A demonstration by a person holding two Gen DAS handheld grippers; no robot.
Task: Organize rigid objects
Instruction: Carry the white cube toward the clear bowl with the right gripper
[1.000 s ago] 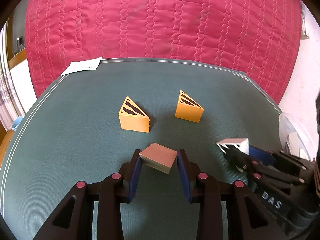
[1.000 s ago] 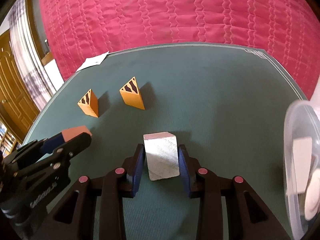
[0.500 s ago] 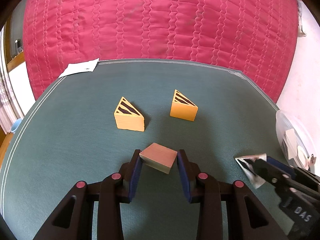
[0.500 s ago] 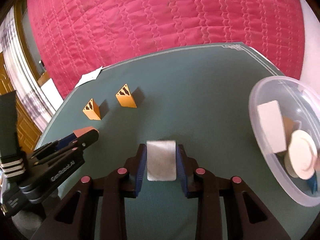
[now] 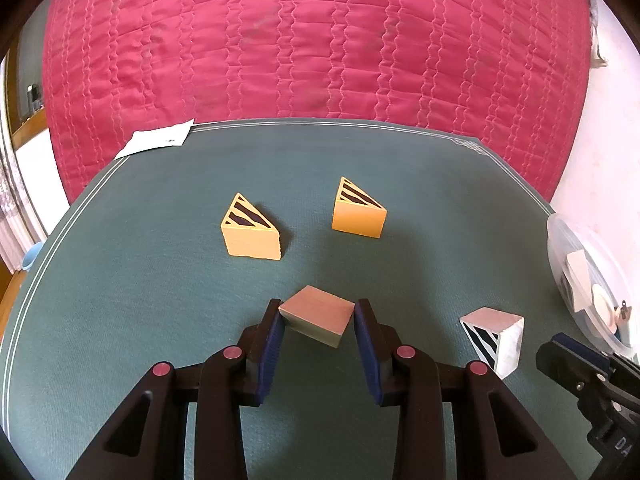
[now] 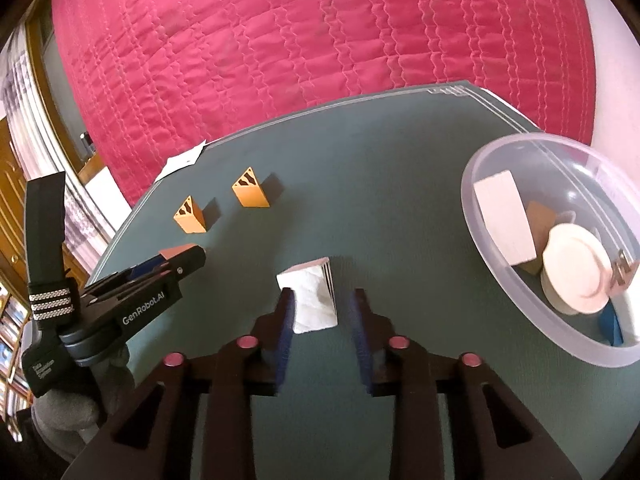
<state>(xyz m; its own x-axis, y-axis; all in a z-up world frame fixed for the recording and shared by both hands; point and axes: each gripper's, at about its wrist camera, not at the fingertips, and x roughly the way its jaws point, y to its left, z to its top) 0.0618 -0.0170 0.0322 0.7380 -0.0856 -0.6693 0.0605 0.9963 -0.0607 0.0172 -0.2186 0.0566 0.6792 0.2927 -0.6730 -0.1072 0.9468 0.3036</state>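
Left gripper [image 5: 318,322] fingers clamped on the brown block [image 5: 317,316], pads pressing both sides. Right gripper [image 6: 320,308] jaws opening: white striped block [image 6: 310,298] sits between them against the left pad, clear gap to the right pad, resting on the green mat [image 6: 380,184]. Two orange wedges [image 5: 250,228] ahead of the left fingers. Clear bowl [image 6: 500,276] right of the right fingers.
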